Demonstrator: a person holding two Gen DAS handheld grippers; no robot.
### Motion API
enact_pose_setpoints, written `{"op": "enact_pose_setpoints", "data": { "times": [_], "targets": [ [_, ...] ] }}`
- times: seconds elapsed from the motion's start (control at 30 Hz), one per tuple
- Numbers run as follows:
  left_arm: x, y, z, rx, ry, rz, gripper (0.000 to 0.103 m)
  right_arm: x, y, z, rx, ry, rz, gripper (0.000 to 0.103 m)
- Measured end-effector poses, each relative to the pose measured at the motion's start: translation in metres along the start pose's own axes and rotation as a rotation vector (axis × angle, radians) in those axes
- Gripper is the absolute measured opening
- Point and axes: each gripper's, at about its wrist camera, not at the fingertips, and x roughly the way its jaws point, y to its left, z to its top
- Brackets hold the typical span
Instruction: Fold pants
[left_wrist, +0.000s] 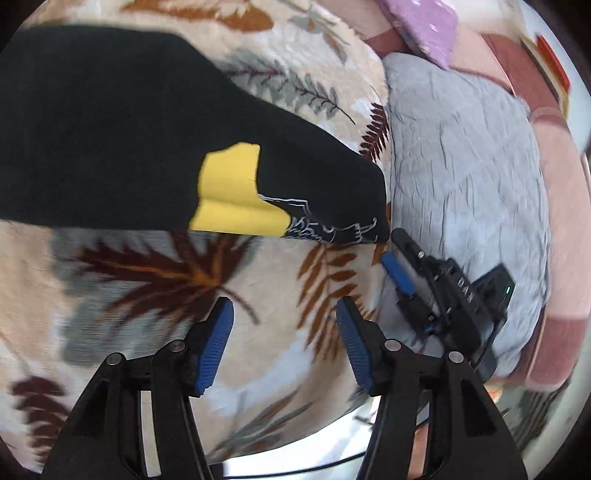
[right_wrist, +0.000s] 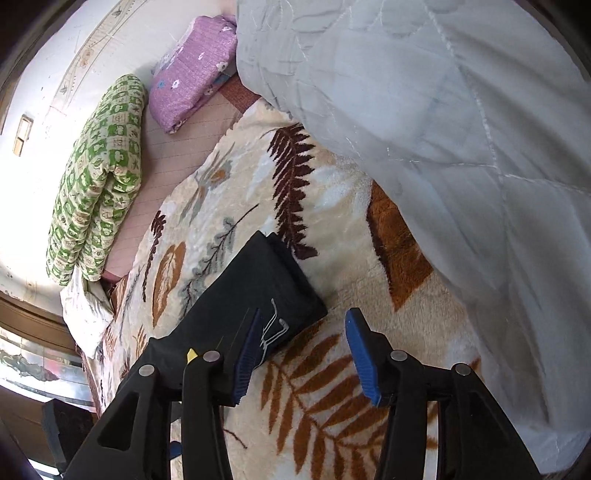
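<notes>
Both claws hang parted and empty above a leaf-patterned blanket (right_wrist: 332, 229) on a bed. The left claw (left_wrist: 284, 343) points down short of the folded black pants (left_wrist: 110, 140), yellow patch showing; the right claw (right_wrist: 301, 354) hovers at their end, beside a grey quilt (right_wrist: 461, 129). Pillows (right_wrist: 192, 74) lie beyond.
</notes>
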Motion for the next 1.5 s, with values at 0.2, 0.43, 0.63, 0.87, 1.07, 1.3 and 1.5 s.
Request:
{"op": "enact_pose_setpoints", "data": {
  "times": [0.2, 0.43, 0.63, 0.87, 1.07, 1.3, 1.5],
  "targets": [
    [0.032, 0.001, 0.012, -0.156, -0.01, -0.034, 0.057, 0.019, -0.004, 0.014, -0.008, 0.02, 0.009, 0.053],
    [0.038, -0.005, 0.017, -0.186, -0.063, -0.031, 0.057, 0.038, 0.0, 0.031, -0.03, 0.045, -0.002, 0.055],
    [0.051, -0.011, 0.027, -0.183, -0.088, -0.019, 0.057, 0.055, 0.006, 0.04, -0.063, 0.107, 0.006, 0.058],
    [0.06, -0.025, 0.035, -0.187, -0.126, 0.076, 0.049, 0.071, 0.013, 0.046, -0.12, 0.19, 0.051, 0.057],
    [0.059, -0.032, 0.038, -0.141, -0.126, 0.219, 0.013, 0.075, 0.014, 0.046, -0.136, 0.215, 0.068, 0.018],
    [0.052, -0.023, 0.043, -0.126, -0.089, 0.143, 0.007, 0.063, 0.017, 0.044, -0.144, 0.182, 0.084, 0.011],
    [0.038, -0.021, 0.039, -0.127, -0.081, 0.067, 0.007, 0.042, 0.035, 0.042, -0.182, 0.16, 0.086, 0.01]
  ]
}}
